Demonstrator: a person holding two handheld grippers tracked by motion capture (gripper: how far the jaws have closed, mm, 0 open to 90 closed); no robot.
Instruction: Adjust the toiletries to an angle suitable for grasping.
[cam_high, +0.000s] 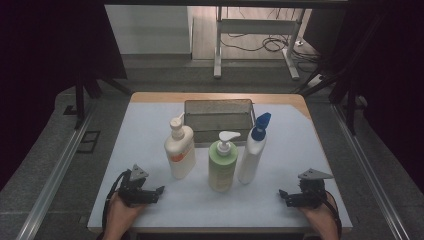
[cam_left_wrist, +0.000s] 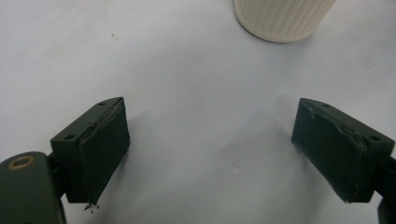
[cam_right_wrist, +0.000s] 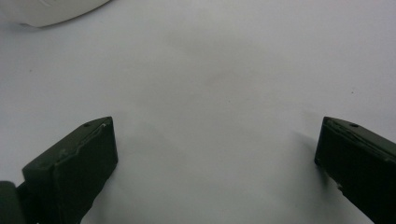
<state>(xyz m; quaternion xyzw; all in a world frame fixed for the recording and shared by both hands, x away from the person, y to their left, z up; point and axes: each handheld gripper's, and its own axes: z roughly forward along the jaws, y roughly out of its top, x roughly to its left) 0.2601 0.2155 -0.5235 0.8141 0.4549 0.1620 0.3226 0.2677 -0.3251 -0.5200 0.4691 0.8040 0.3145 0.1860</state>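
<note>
Three pump bottles stand upright in a row mid-table: a cream one with an orange label (cam_high: 180, 149), a green one with a white pump (cam_high: 222, 162), and a white one with a blue cap (cam_high: 252, 150). My left gripper (cam_high: 159, 192) rests near the front left edge, open, nothing between its jaws. The ribbed cream bottle base (cam_left_wrist: 280, 18) sits ahead of it in the left gripper view (cam_left_wrist: 210, 140). My right gripper (cam_high: 283, 196) lies at the front right, open and empty (cam_right_wrist: 217, 158). A white bottle's edge (cam_right_wrist: 46, 11) shows at the top left there.
A dark mesh tray (cam_high: 218, 119) sits behind the bottles at the table's far middle. The white tabletop (cam_high: 140, 130) ends in a wooden far edge. Metal rails run along both sides, and a desk frame with cables stands beyond.
</note>
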